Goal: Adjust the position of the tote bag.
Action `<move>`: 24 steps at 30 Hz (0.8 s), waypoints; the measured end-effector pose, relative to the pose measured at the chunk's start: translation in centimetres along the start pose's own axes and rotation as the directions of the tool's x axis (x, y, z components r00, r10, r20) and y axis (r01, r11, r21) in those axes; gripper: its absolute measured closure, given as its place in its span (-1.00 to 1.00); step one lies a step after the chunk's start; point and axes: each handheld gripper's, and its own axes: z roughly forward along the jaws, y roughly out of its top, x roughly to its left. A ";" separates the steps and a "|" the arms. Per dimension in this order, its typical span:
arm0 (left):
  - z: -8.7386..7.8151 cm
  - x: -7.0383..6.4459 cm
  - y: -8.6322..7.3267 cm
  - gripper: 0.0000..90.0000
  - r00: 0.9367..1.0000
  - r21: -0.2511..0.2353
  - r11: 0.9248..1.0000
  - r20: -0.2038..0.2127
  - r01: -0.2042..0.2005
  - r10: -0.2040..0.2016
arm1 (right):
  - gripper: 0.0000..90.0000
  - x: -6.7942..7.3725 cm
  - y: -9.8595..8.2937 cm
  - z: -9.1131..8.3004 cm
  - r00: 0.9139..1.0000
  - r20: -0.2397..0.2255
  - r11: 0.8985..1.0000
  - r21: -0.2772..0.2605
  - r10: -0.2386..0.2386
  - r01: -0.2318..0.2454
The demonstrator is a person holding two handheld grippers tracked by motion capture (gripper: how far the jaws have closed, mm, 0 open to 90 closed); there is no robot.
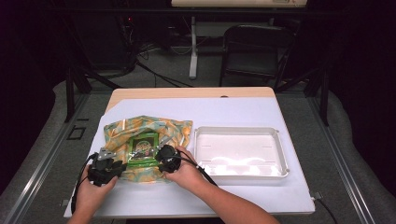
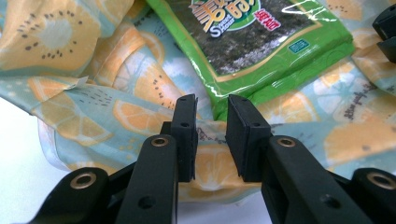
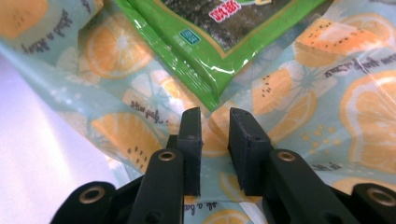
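A fruit-print cloth lies rumpled on the left of the table, and a green seaweed snack packet rests flat on it. My left gripper is at the packet's near left corner, low over the cloth. My right gripper is at its near right corner. In the left gripper view the jaws stand a narrow gap apart, just short of the packet, with the cloth under them. The right gripper has the same narrow gap, facing the packet over the cloth. Neither grips anything.
An empty white tray sits to the right of the cloth on the white sheet that covers the table. A dark chair and cables stand on the floor beyond the far edge.
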 end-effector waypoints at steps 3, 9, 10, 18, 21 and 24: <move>0.1 -0.1 0.0 0.59 1.000 0.007 1.000 -0.004 -0.001 0.001 | 0.61 0.0 -0.1 0.2 1.000 0.000 1.000 0.005 0.004 -0.004; 0.1 -0.1 -0.2 0.57 1.000 0.013 1.000 -0.012 -0.009 0.009 | 0.60 0.0 -0.2 0.4 1.000 0.004 1.000 0.011 0.003 -0.003; 0.1 -0.1 -0.3 0.57 1.000 0.016 1.000 -0.017 -0.005 0.005 | 0.60 0.0 -0.3 0.4 1.000 0.005 1.000 0.009 0.005 -0.005; -0.4 0.5 -0.9 0.55 1.000 0.000 1.000 -0.013 0.008 -0.008 | 0.56 -0.1 -0.6 0.1 0.999 0.015 0.998 -0.057 0.042 -0.041; -1.0 0.5 -0.7 0.52 1.000 -0.031 0.999 -0.010 0.014 -0.014 | 0.56 -0.3 -0.4 -0.5 0.999 0.007 0.996 -0.078 0.037 -0.036; -1.8 0.2 -0.6 0.47 1.000 -0.062 0.998 0.011 0.007 -0.007 | 0.54 -0.4 -0.3 -1.3 0.998 -0.011 0.992 -0.110 0.055 -0.056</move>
